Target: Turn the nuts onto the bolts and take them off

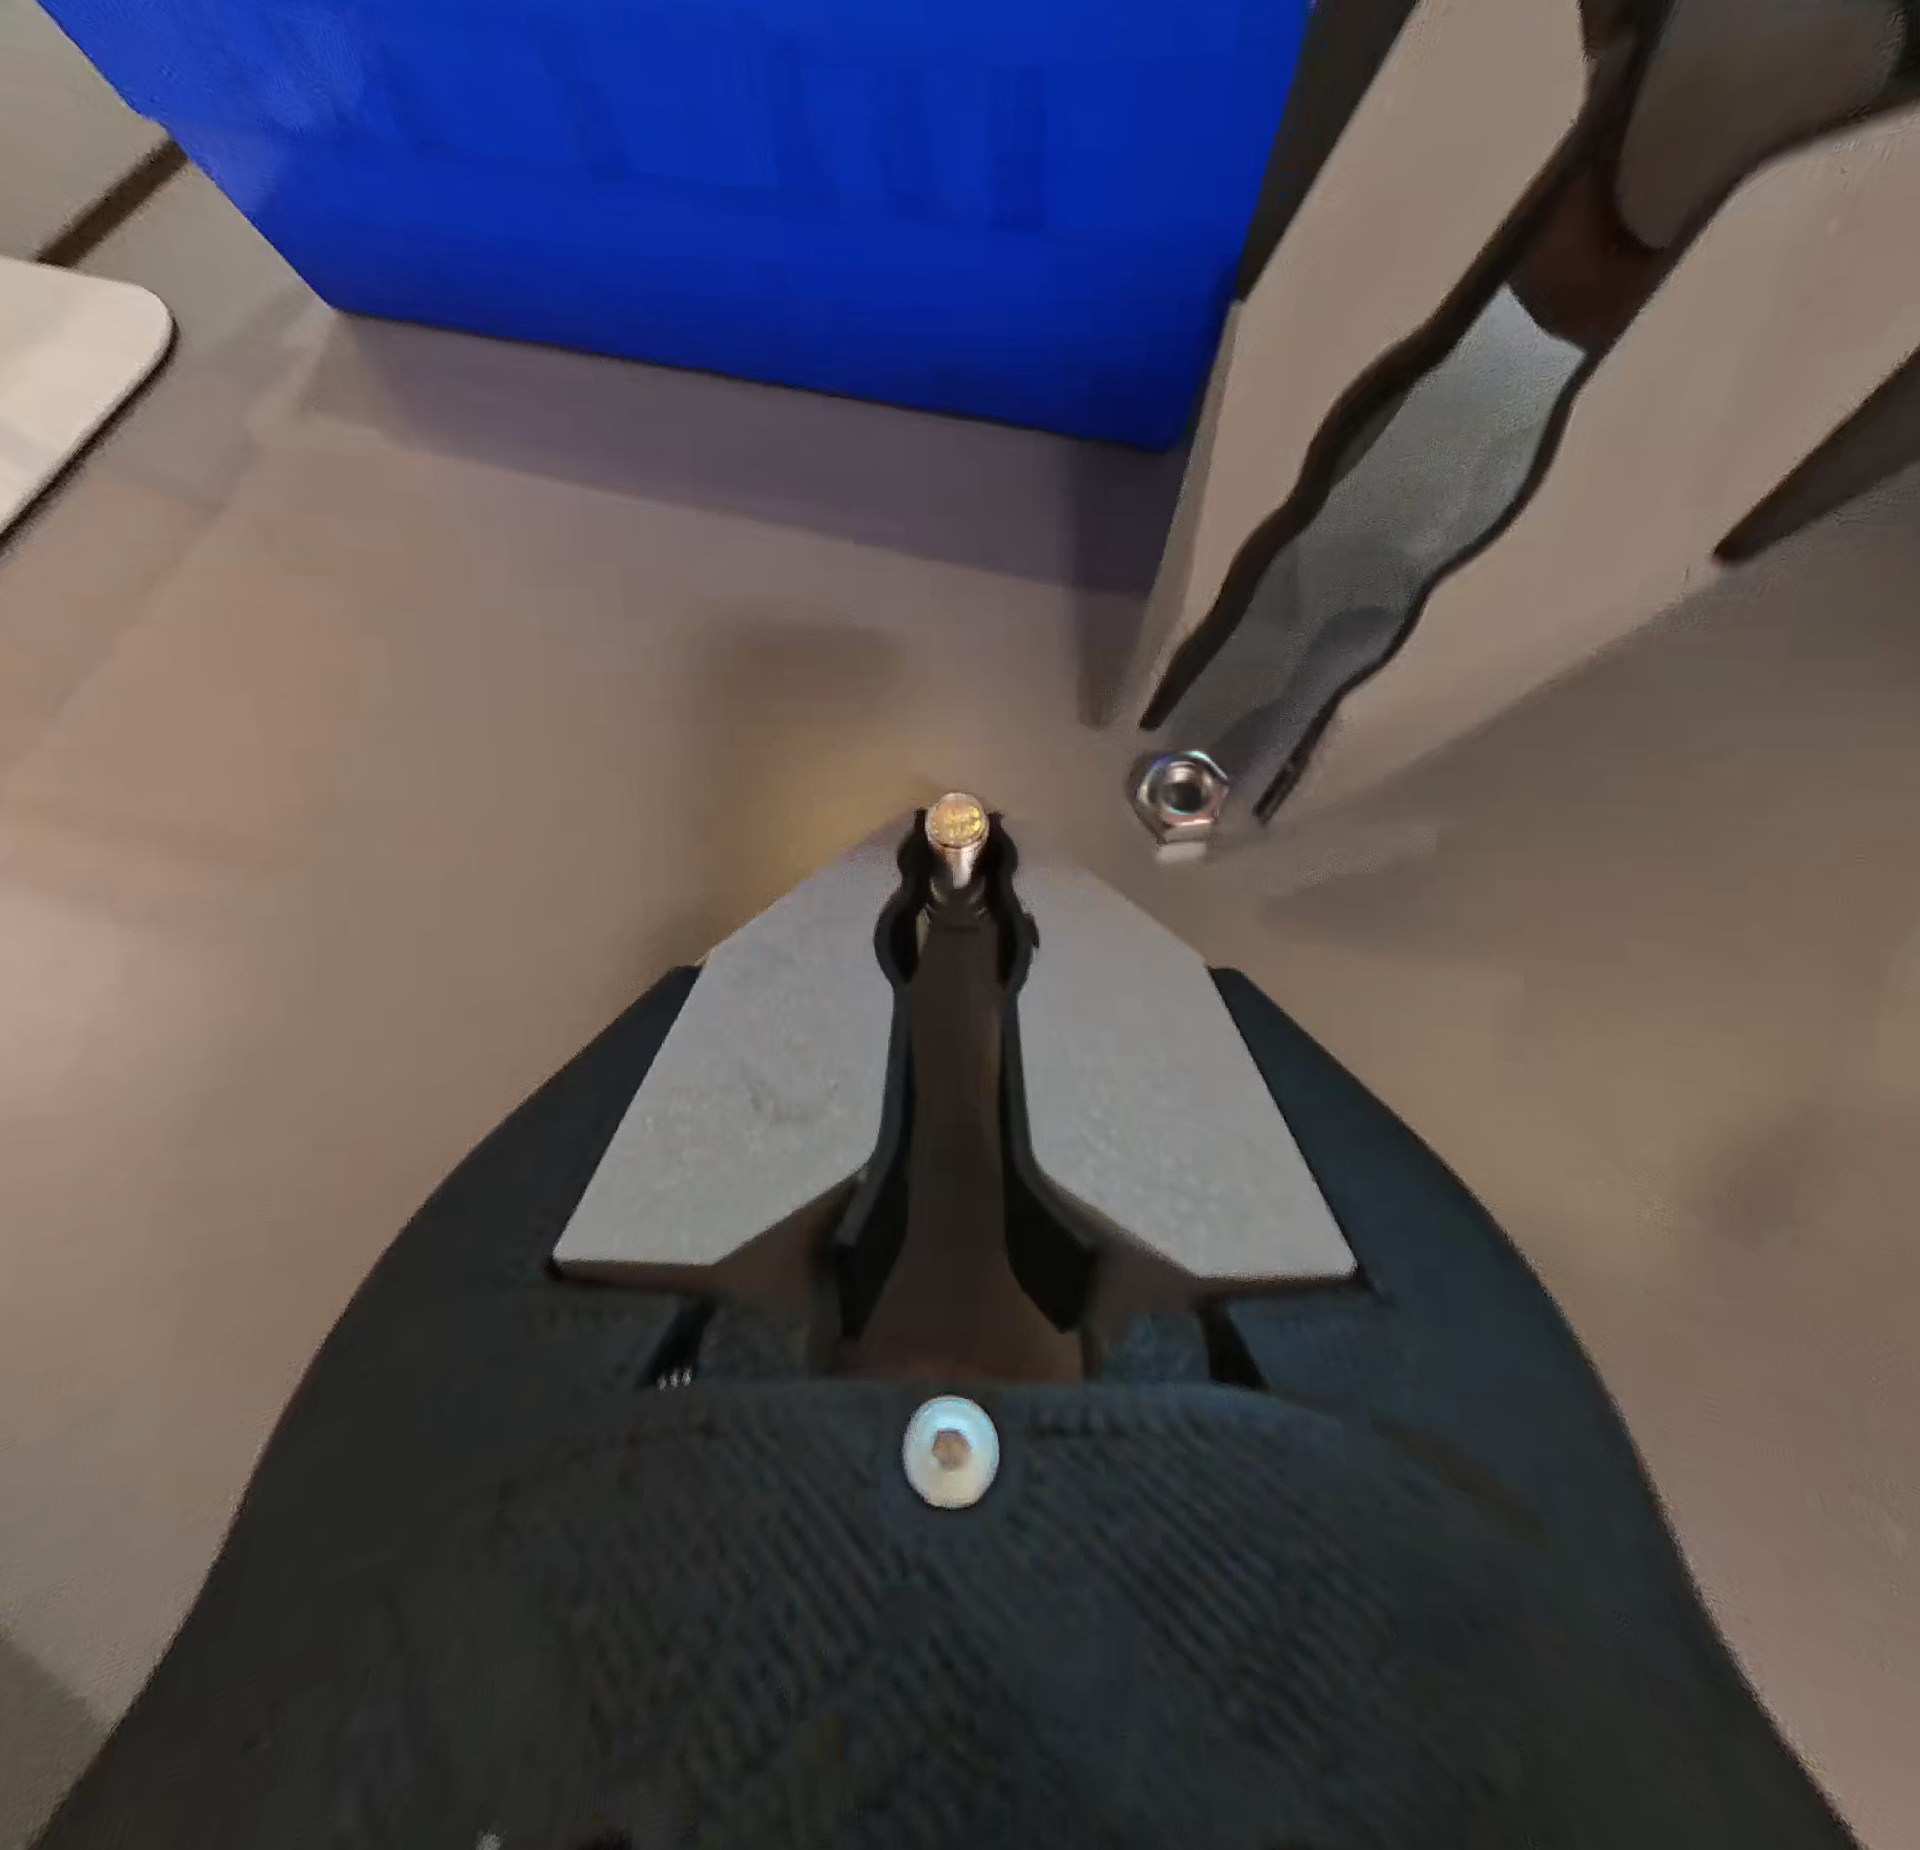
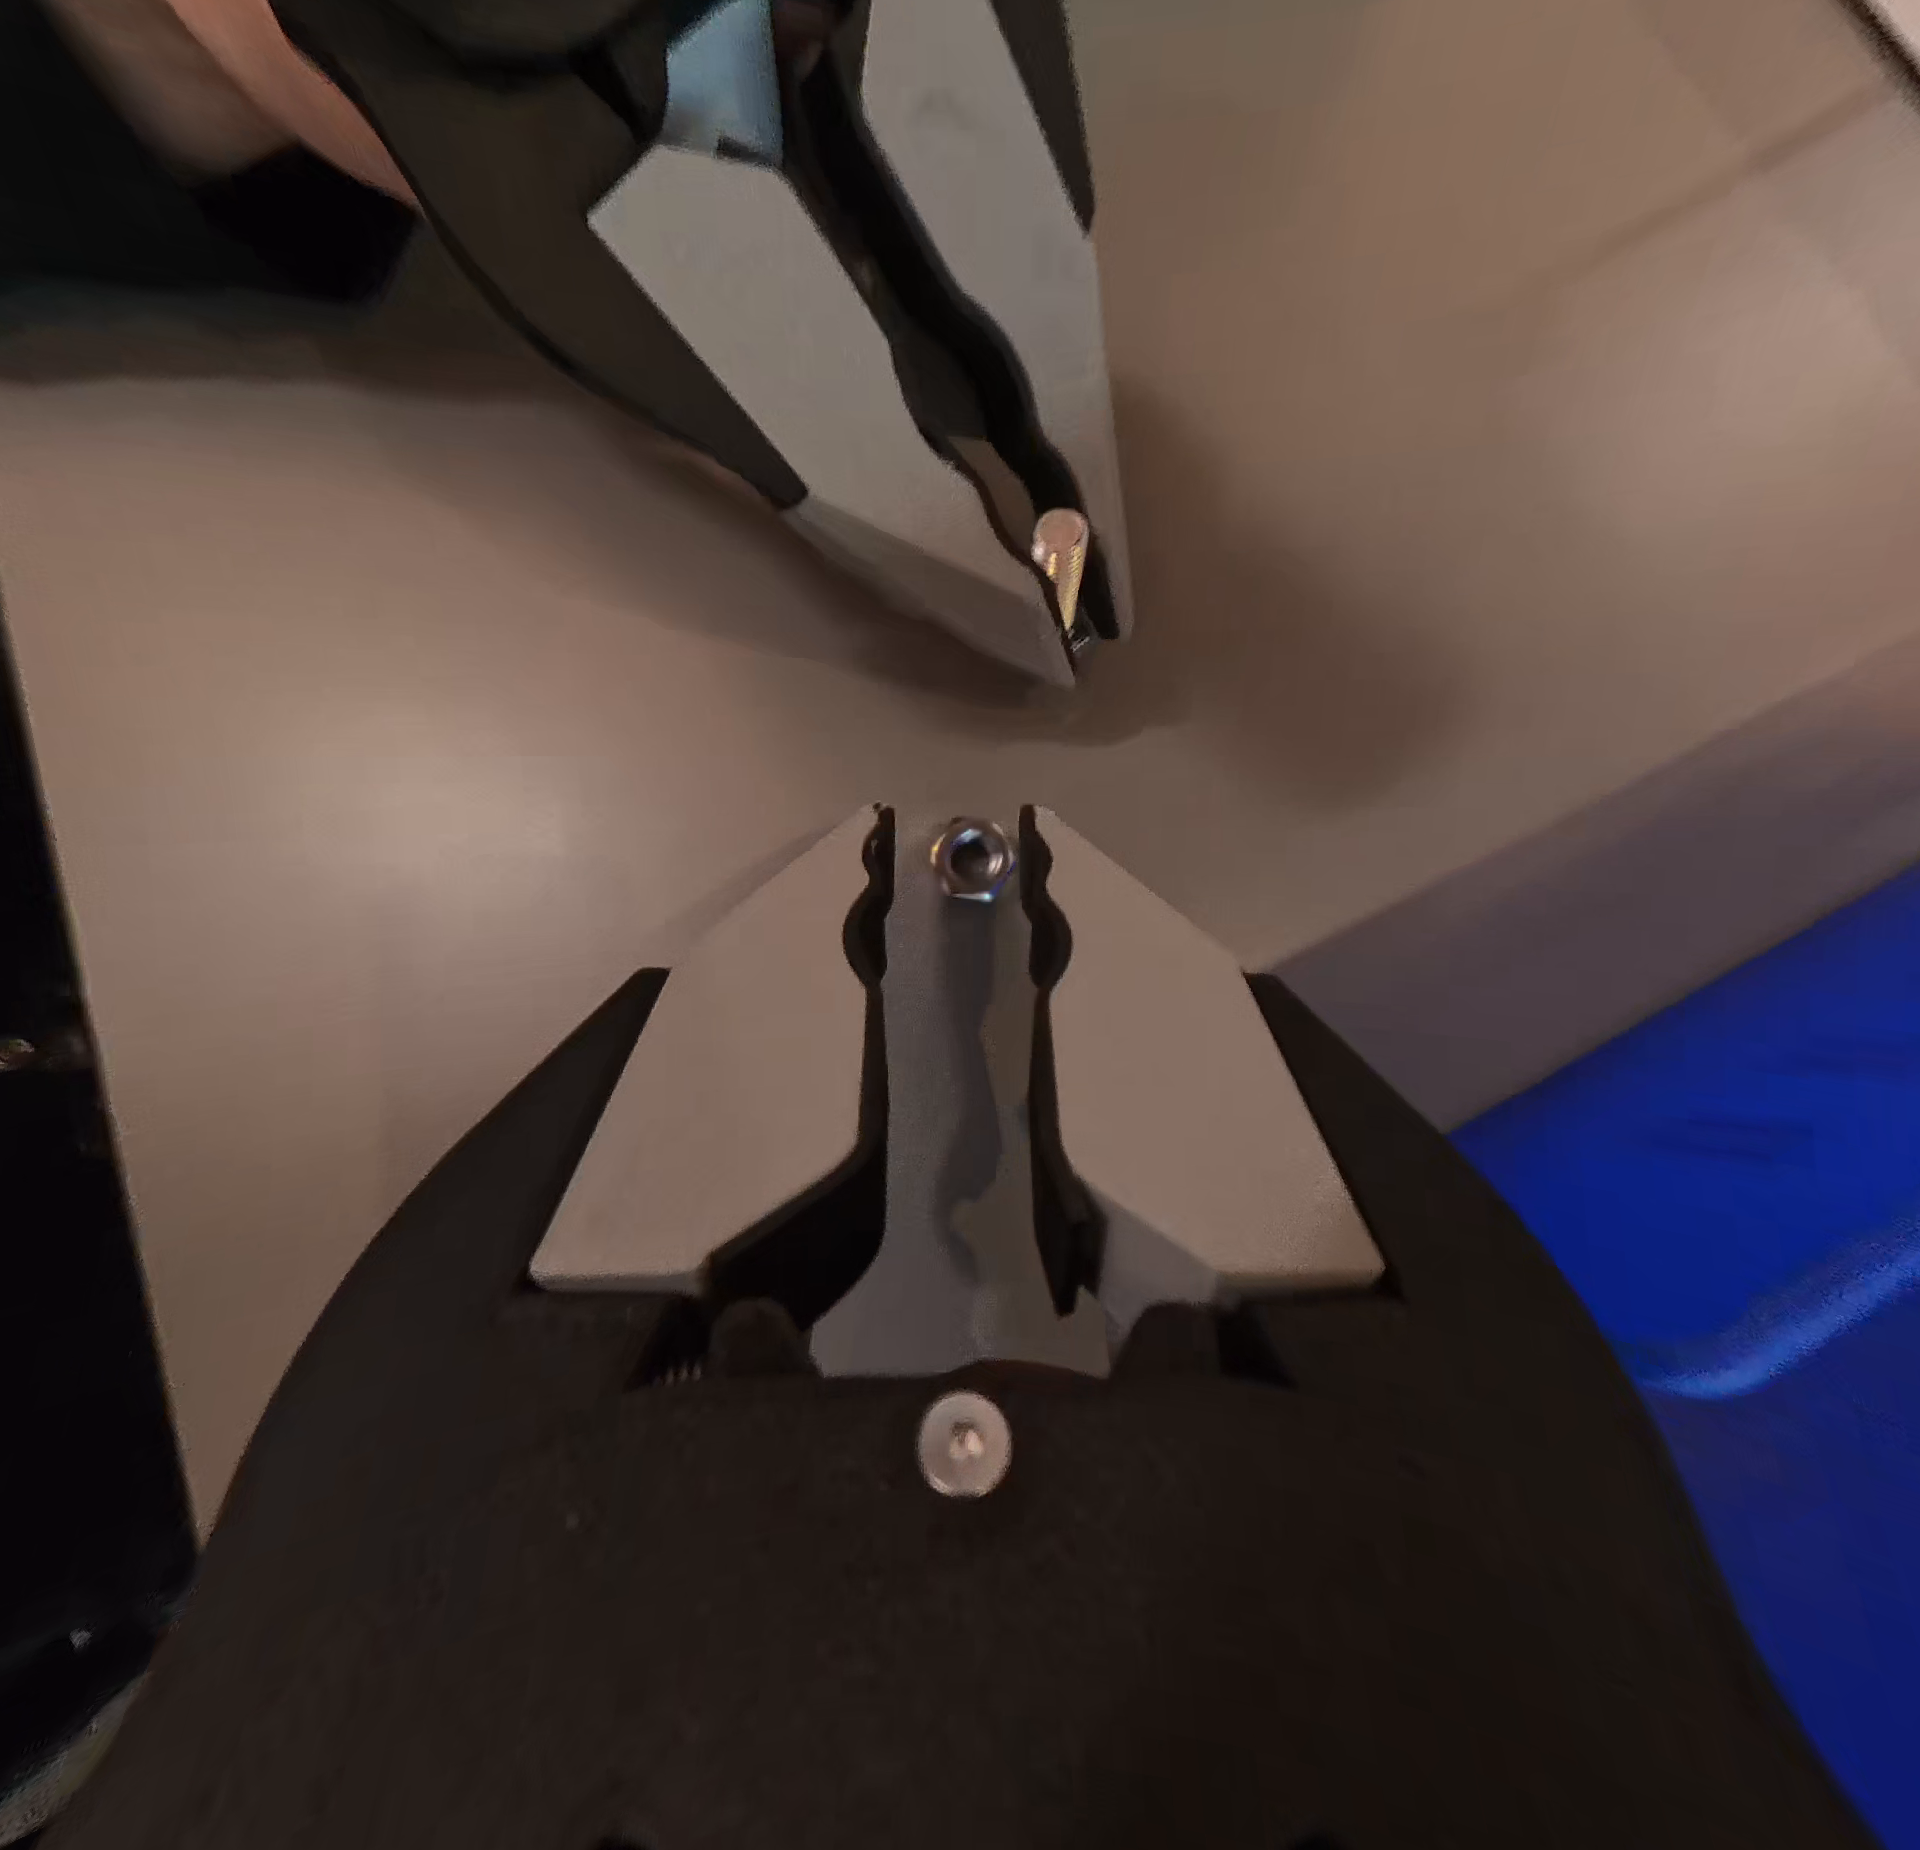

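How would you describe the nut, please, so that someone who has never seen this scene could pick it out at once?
Start at the big blue bin on the tan table; two grey-fingered grippers meet in front of it. The right gripper pinches the nut at its fingertips. It is a small silver hexagon with a round hole, unlike the threaded bolt standing in the left gripper.

Silvery nut [image 2: 972,858] and bolt [image 1: 957,826], black-and-grey left hand-held gripper [image 1: 957,844], blue bin [image 1: 727,138], beige table [image 1: 416,709].

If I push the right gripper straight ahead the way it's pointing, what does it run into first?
Most likely the left gripper, which holds the bolt almost dead ahead of the right gripper and its nut. Bare table lies between; depth is unclear.
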`<action>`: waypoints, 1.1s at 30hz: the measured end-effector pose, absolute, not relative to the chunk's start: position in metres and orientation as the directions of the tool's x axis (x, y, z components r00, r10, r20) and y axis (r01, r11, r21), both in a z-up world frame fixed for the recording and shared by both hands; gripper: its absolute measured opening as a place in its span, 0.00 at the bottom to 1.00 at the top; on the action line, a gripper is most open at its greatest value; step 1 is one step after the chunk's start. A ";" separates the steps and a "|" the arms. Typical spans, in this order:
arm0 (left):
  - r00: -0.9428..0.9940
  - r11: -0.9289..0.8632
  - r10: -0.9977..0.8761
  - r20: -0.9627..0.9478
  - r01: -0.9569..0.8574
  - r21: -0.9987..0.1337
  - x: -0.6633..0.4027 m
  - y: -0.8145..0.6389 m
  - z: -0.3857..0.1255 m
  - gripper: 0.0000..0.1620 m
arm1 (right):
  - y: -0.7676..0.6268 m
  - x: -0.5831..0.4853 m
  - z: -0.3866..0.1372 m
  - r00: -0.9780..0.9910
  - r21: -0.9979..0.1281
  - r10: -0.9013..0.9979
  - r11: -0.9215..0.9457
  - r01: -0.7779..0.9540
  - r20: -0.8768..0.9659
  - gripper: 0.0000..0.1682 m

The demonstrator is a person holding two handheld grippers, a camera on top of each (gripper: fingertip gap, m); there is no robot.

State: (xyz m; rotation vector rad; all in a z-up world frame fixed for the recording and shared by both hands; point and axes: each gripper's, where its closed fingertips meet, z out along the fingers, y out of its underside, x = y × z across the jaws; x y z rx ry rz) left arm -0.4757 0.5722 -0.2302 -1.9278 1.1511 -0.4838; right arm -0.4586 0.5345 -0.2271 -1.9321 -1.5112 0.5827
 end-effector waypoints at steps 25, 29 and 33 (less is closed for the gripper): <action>0.494 0.056 -0.760 -0.423 -0.598 -0.799 -0.473 0.567 -0.201 0.04 | 0.562 -0.477 -0.186 0.435 -0.871 0.892 -0.306 0.384 -0.122 0.08; 0.503 0.084 -0.734 -0.456 -0.600 -0.796 -0.475 0.569 -0.197 0.04 | 0.559 -0.481 -0.185 0.424 -0.873 0.895 -0.312 0.374 -0.138 0.10; 0.510 0.121 -0.723 -0.467 -0.571 -0.812 -0.477 0.568 -0.186 0.04 | 0.560 -0.481 -0.179 0.426 -0.886 0.894 -0.306 0.348 -0.141 0.10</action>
